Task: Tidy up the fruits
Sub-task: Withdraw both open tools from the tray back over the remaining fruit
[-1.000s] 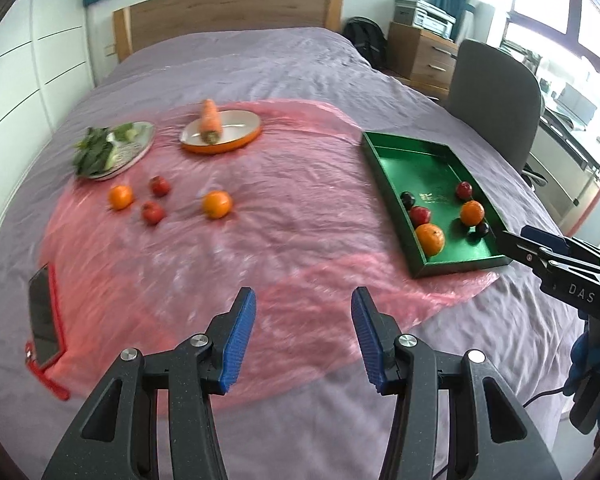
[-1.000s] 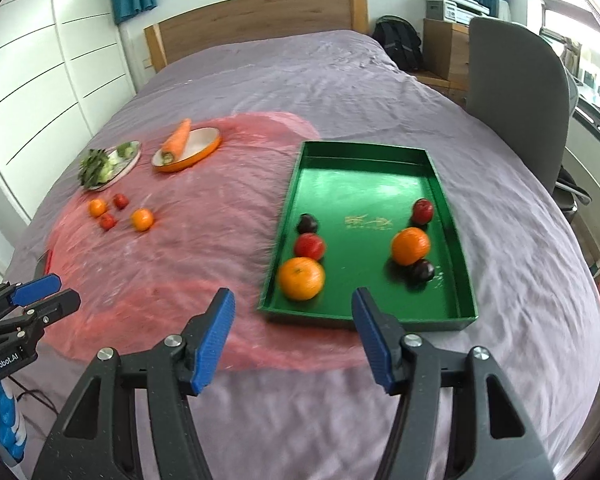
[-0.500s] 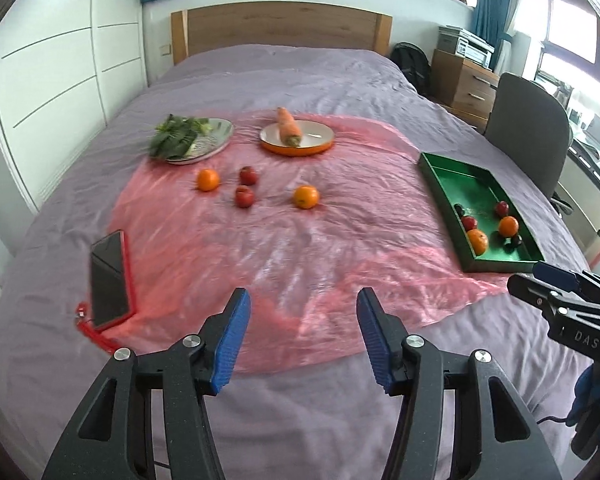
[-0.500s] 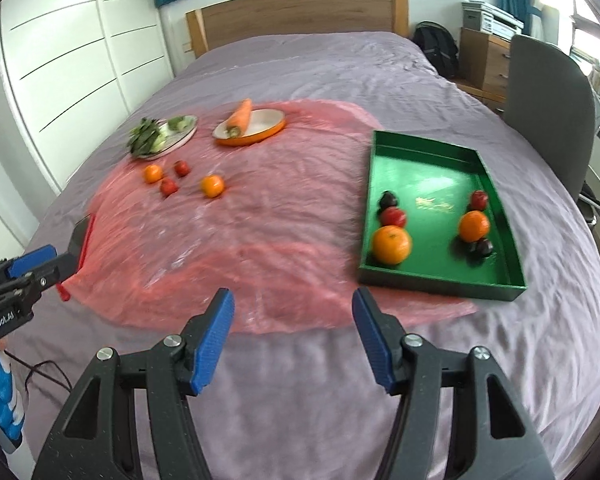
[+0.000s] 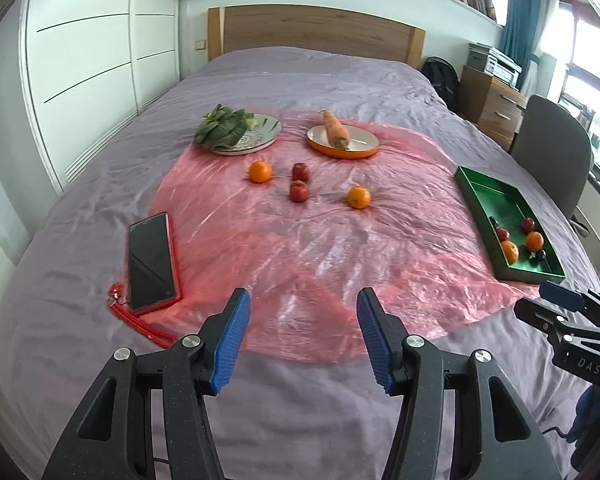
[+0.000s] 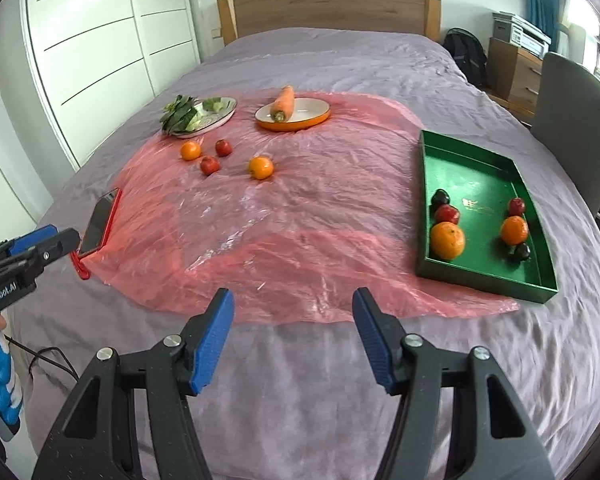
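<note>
A green tray (image 6: pixel 480 160) on the right of the bed holds two oranges, red apples and dark plums; it also shows in the left wrist view (image 5: pixel 484 188). On the pink plastic sheet (image 5: pixel 300 240) lie two loose oranges (image 5: pixel 260 171) (image 5: pixel 358 197) and two red apples (image 5: pixel 300 171) (image 5: pixel 299 191). In the right wrist view these are the oranges (image 6: pixel 190 150) (image 6: pixel 260 167) and apples (image 6: pixel 223 147) (image 6: pixel 209 165). My left gripper (image 5: pixel 303 334) is open and empty above the bed's near edge. My right gripper (image 6: pixel 293 334) is open and empty, near the tray's front.
A plate of greens (image 5: pixel 240 133) and an orange plate with a carrot (image 5: pixel 342 141) stand at the far side. A phone in a red case (image 5: pixel 152 258) lies at the sheet's left edge. A grey chair (image 5: pixel 552 160) and a wooden dresser stand right of the bed.
Both grippers have pulled back and swung left, so the whole sheet and the phone are in view. Both stay open. No fruit has moved.
</note>
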The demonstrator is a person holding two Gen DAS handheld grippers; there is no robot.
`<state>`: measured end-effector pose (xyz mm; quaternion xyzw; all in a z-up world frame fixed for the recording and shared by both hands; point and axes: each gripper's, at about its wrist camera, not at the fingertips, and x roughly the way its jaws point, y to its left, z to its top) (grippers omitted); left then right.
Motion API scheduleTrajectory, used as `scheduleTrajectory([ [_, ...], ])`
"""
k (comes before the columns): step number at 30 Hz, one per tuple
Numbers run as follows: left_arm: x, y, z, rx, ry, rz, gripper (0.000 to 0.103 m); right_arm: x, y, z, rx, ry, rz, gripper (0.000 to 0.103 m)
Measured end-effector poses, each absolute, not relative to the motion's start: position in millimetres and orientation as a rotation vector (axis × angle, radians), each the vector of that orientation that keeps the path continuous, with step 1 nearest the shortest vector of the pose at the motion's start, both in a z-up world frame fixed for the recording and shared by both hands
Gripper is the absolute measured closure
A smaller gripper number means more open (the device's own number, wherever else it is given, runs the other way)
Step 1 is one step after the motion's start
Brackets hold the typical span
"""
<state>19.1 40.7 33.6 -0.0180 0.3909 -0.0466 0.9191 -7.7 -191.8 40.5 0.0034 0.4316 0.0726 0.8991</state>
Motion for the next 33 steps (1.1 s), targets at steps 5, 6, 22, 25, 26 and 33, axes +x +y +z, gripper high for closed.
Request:
scheduleTrajectory([
  [5, 22.3, 49.2, 28.3, -0.036, 0.801, -0.083, 0.053, -0.7, -177.5, 34.6, -0.013, 0.911, 0.167, 0.0],
  [6, 22.9, 50.3, 27.2, -0.032, 0.8, -0.08, 0.053, 0.9, -176.2, 33.4, -0.016, 0.912, 0.17, 0.0],
  [22, 71.4, 55.9, 1.4, 0.002, 0.835, -0.068, 0.053, 46.1, -147.1, 7.3, -0.039, 0.946, 0.233, 0.0],
  [25, 84.3, 57.3, -4.2, 0.001, 0.844, -0.073, 0.053, 59.8, -144.3, 0.8, -0.044, 0.957, 0.244, 0.0],
  [26, 89.4, 57.4, -6.0, -0.002, 0.847, -0.075, 0.053, 64.5, -143.0, -1.0, -0.048, 0.958, 0.247, 0.0],
  [33, 127.3, 59.2, -21.2, -0.031, 0.876, -0.098, 0.053, 100.3, -139.0, -10.8, -0.046, 0.962, 0.279, 0.0],
])
